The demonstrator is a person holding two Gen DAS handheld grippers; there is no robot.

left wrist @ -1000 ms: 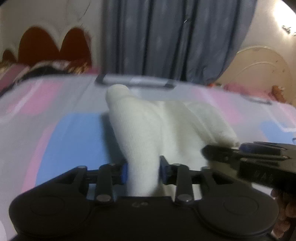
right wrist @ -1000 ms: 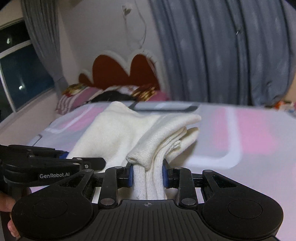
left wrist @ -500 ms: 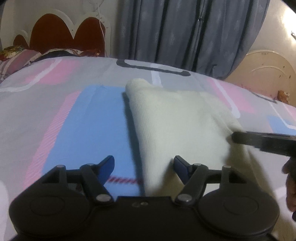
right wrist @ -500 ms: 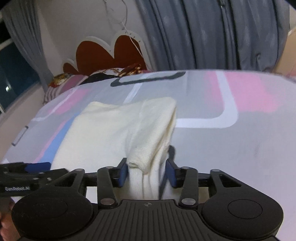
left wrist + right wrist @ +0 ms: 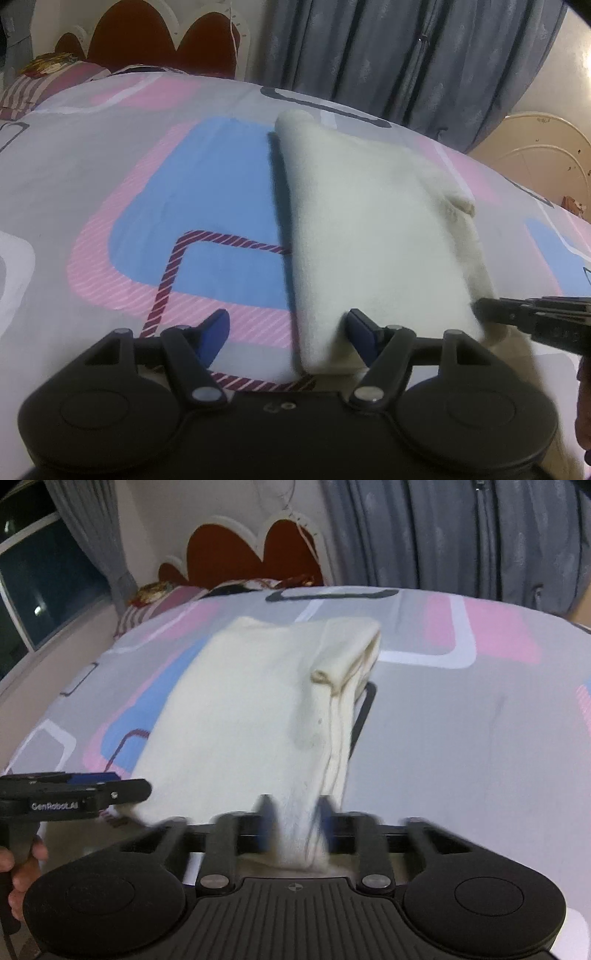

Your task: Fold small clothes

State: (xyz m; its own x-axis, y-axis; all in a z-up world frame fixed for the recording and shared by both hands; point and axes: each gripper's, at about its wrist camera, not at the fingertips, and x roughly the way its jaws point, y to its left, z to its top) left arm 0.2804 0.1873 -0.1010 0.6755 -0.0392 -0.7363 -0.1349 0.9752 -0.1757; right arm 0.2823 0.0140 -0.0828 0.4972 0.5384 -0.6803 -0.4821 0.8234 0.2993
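Note:
A cream knit garment (image 5: 373, 229) lies folded into a long flat strip on the patterned bedsheet (image 5: 147, 206); it also shows in the right wrist view (image 5: 251, 709). My left gripper (image 5: 288, 328) is open, its blue fingers spread around the garment's near left corner without gripping it. My right gripper (image 5: 295, 819) is blurred, its blue fingers either side of the garment's near right edge with a small gap showing. Each gripper shows in the other's view, the right one in the left wrist view (image 5: 532, 321) and the left one in the right wrist view (image 5: 74, 794).
The bed carries a grey, pink and blue sheet. A red scalloped headboard (image 5: 255, 550) and pillows (image 5: 162, 594) are at the far end. Grey curtains (image 5: 406, 51) hang behind. A cream footboard or furniture (image 5: 535, 166) stands at the right.
The garment has been lowered flat onto the bed. My left gripper let go of it and opened wide. My right gripper's fingers have loosened around the right edge.

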